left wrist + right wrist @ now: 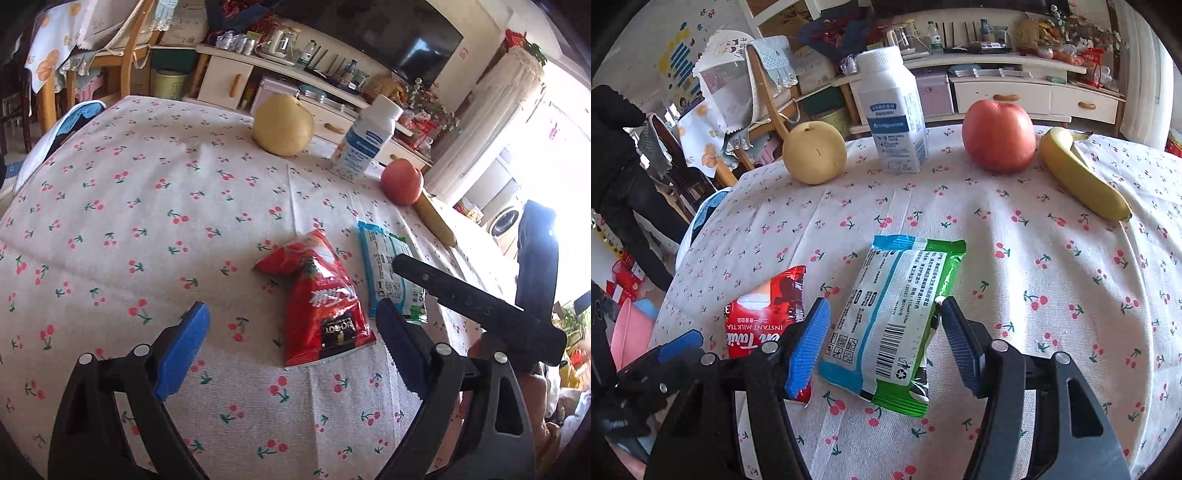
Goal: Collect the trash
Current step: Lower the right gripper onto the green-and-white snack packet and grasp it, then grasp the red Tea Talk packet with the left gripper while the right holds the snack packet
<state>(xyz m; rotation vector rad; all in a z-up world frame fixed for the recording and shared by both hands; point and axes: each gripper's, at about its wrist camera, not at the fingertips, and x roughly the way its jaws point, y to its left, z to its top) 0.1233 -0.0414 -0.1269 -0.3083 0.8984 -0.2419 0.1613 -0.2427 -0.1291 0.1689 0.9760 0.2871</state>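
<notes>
Left wrist view: the cherry-print cloth surface (147, 206) carries a crumpled red foil milk-tea packet (321, 306) between the released left tool's (293, 345) blue pads. A flat blue-and-green plastic wrapper (886, 317) lies untouched between the right tool's (882, 332) parted pads.

left hand-held gripper (291, 341) gapes above the red snack packet (319, 306); blue-green wrapper (388, 273) just beside it
</notes>
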